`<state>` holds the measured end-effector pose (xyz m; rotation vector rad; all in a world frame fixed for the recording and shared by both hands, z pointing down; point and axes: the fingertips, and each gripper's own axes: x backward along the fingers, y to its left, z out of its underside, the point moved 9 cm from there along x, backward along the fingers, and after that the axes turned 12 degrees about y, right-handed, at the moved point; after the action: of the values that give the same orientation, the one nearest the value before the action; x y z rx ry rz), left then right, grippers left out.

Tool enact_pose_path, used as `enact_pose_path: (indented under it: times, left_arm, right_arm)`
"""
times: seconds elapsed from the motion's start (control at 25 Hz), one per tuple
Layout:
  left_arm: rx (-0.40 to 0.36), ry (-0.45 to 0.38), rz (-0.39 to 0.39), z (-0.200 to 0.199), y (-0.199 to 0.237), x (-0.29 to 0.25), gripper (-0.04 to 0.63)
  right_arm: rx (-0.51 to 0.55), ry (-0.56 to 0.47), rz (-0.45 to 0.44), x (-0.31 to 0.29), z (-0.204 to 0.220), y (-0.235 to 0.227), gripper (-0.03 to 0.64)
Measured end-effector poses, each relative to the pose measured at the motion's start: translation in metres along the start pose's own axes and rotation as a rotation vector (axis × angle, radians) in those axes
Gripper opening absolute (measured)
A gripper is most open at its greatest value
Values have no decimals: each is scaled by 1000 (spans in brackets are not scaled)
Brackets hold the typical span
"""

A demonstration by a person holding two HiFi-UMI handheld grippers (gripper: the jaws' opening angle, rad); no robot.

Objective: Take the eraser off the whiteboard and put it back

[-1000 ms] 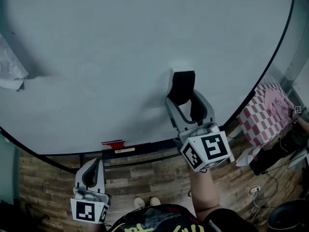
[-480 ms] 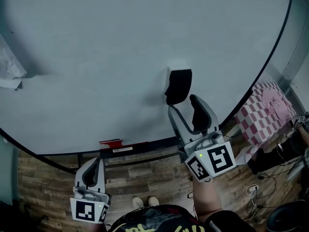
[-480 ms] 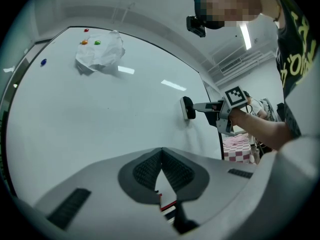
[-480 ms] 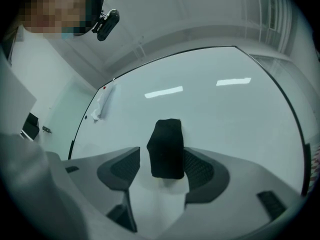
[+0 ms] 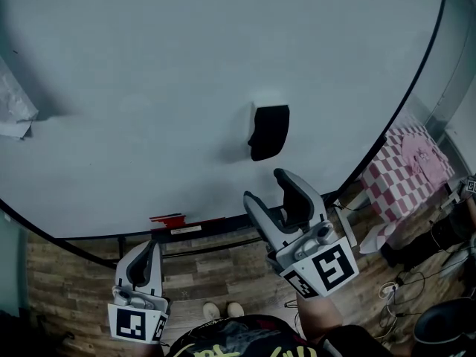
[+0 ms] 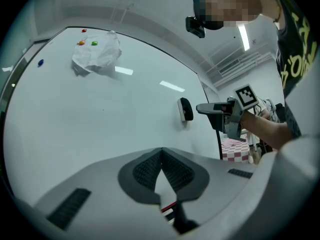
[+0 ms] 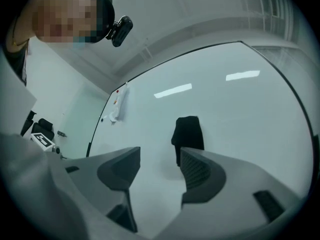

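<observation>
Eraser (image 5: 269, 131) on whiteboard (image 5: 149, 88) | right claw (image 5: 265, 187) gaping, empty, just below | left claw (image 5: 146, 253) closed, low

Wood-plank floor (image 5: 59, 281), pink-checked cloth (image 5: 405, 177) at rt, white wall (image 7: 75, 109), ceiling strip light (image 6: 244, 36) lit
</observation>
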<state>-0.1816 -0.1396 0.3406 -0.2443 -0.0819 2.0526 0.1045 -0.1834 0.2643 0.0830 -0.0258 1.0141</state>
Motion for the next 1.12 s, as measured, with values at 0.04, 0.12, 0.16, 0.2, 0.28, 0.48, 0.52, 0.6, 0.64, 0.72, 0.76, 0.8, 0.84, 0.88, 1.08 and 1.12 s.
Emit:
enact_pose_path:
  times: [0.04, 0.12, 0.16, 0.2, 0.28, 0.48, 0.52, 0.6, 0.64, 0.72, 0.76, 0.8, 0.84, 0.88, 1.08, 1.12]
  left_arm:
    - [-1, 2, 1, 0, 0, 0, 6]
    - [-2, 5, 2, -1, 0, 0, 6]
    - [-3, 6, 1, -1, 0, -1, 6]
    - [-2, 5, 1, -1, -1, 0, 6]
    - [11, 5, 1, -1, -3, -1, 6]
    - [55, 34, 6, -1, -8, -2, 6]
    - [54, 35, 7, -1, -8, -2, 6]
    - [54, 34, 8, -2, -9, -2, 6]
    - [54, 33, 9, -2, -10, -3, 6]
    - [53, 33, 10, -2, -11, -3, 6]
    - [52, 33, 11, -2, -11, -4, 6]
    - [52, 34, 11, -2, -11, -4, 6]
    - [52, 34, 10, -2, -11, -5, 6]
    - [53, 33, 9, -3, -11, -5, 6]
    - [33, 22, 9, -3, -12, -8, 6]
    - [20, 17, 9, -3, -12, -9, 6]
  right_arm:
    - [0, 8, -12, 1, 2, 3, 255]
    - [5, 24, -29, 2, 8, 8, 255]
    - [9, 32, -35, 2, 10, 10, 255]
    - [13, 40, -41, 2, 13, 11, 255]
    - [17, 57, -54, 3, 19, 14, 251]
    - [17, 88, -88, 5, 32, 22, 230]
    - [19, 95, -94, 6, 34, 24, 227]
    - [27, 105, -104, 6, 39, 26, 219]
    - [31, 109, -108, 7, 41, 27, 213]
    - [33, 102, -116, 7, 44, 29, 184]
    - [30, 86, -119, 6, 44, 31, 171]
    - [26, 65, -122, 5, 43, 32, 164]
    - [22, 47, -125, 4, 42, 33, 155]
    - [20, 37, -128, 3, 42, 33, 142]
    - [15, 49, -144, 2, 47, 34, 72]
    - [15, 62, -148, 2, 49, 33, 63]
